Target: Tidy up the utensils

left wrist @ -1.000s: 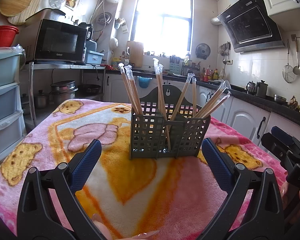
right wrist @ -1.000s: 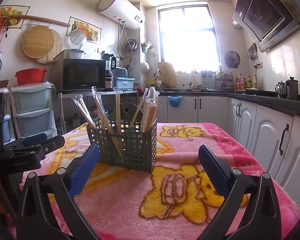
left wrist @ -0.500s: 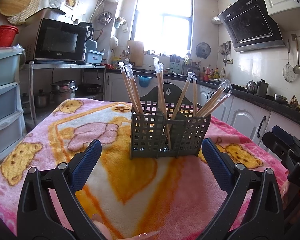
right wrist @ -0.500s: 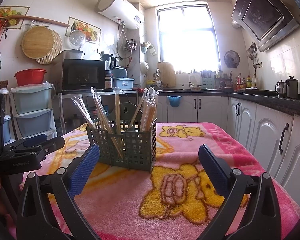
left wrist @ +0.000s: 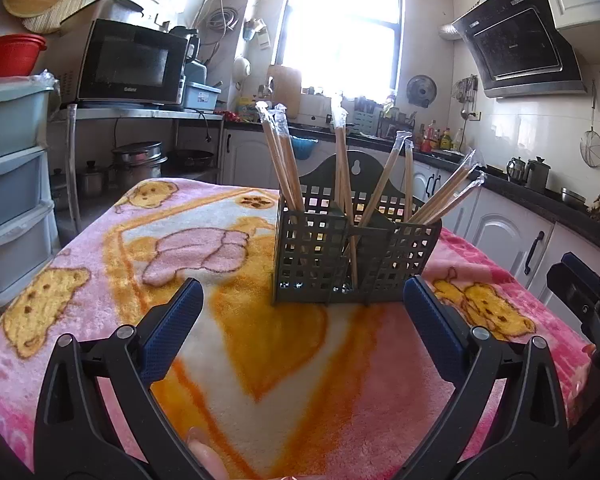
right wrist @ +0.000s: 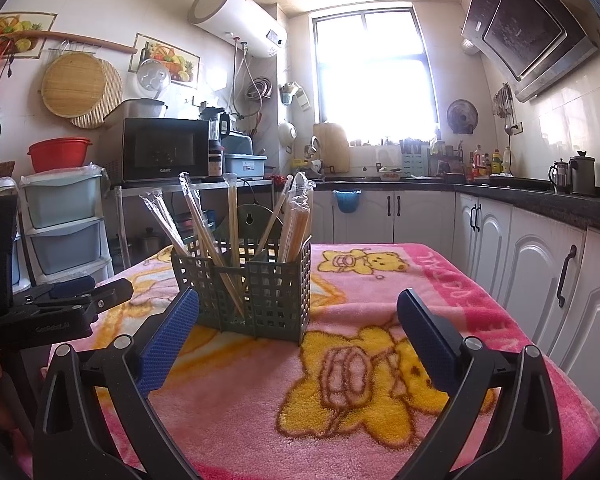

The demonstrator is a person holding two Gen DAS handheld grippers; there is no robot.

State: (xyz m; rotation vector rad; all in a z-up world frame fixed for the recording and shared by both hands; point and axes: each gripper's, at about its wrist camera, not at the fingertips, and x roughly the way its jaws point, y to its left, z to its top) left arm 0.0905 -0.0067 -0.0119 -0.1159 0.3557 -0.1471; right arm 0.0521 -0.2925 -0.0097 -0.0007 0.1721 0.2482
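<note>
A dark grey perforated utensil caddy (left wrist: 352, 258) (right wrist: 246, 294) stands upright on the pink cartoon blanket (left wrist: 236, 344). Several pairs of plastic-wrapped wooden chopsticks (left wrist: 282, 168) (right wrist: 296, 222) lean in its compartments. My left gripper (left wrist: 302, 320) is open a short way in front of the caddy, with nothing between its blue pads. My right gripper (right wrist: 296, 330) is open too, empty, with the caddy ahead and to its left. The left gripper's body (right wrist: 60, 312) shows at the right wrist view's left edge, and the right gripper's body (left wrist: 584, 300) at the left wrist view's right edge.
The blanket (right wrist: 380, 380) covers a table in a kitchen. White cabinets (right wrist: 540, 288) run along the right under a dark counter. Stacked plastic drawers (left wrist: 8, 184) and a microwave (left wrist: 128, 64) on a metal shelf stand to the left. A fingertip (left wrist: 202, 454) shows at the lower edge.
</note>
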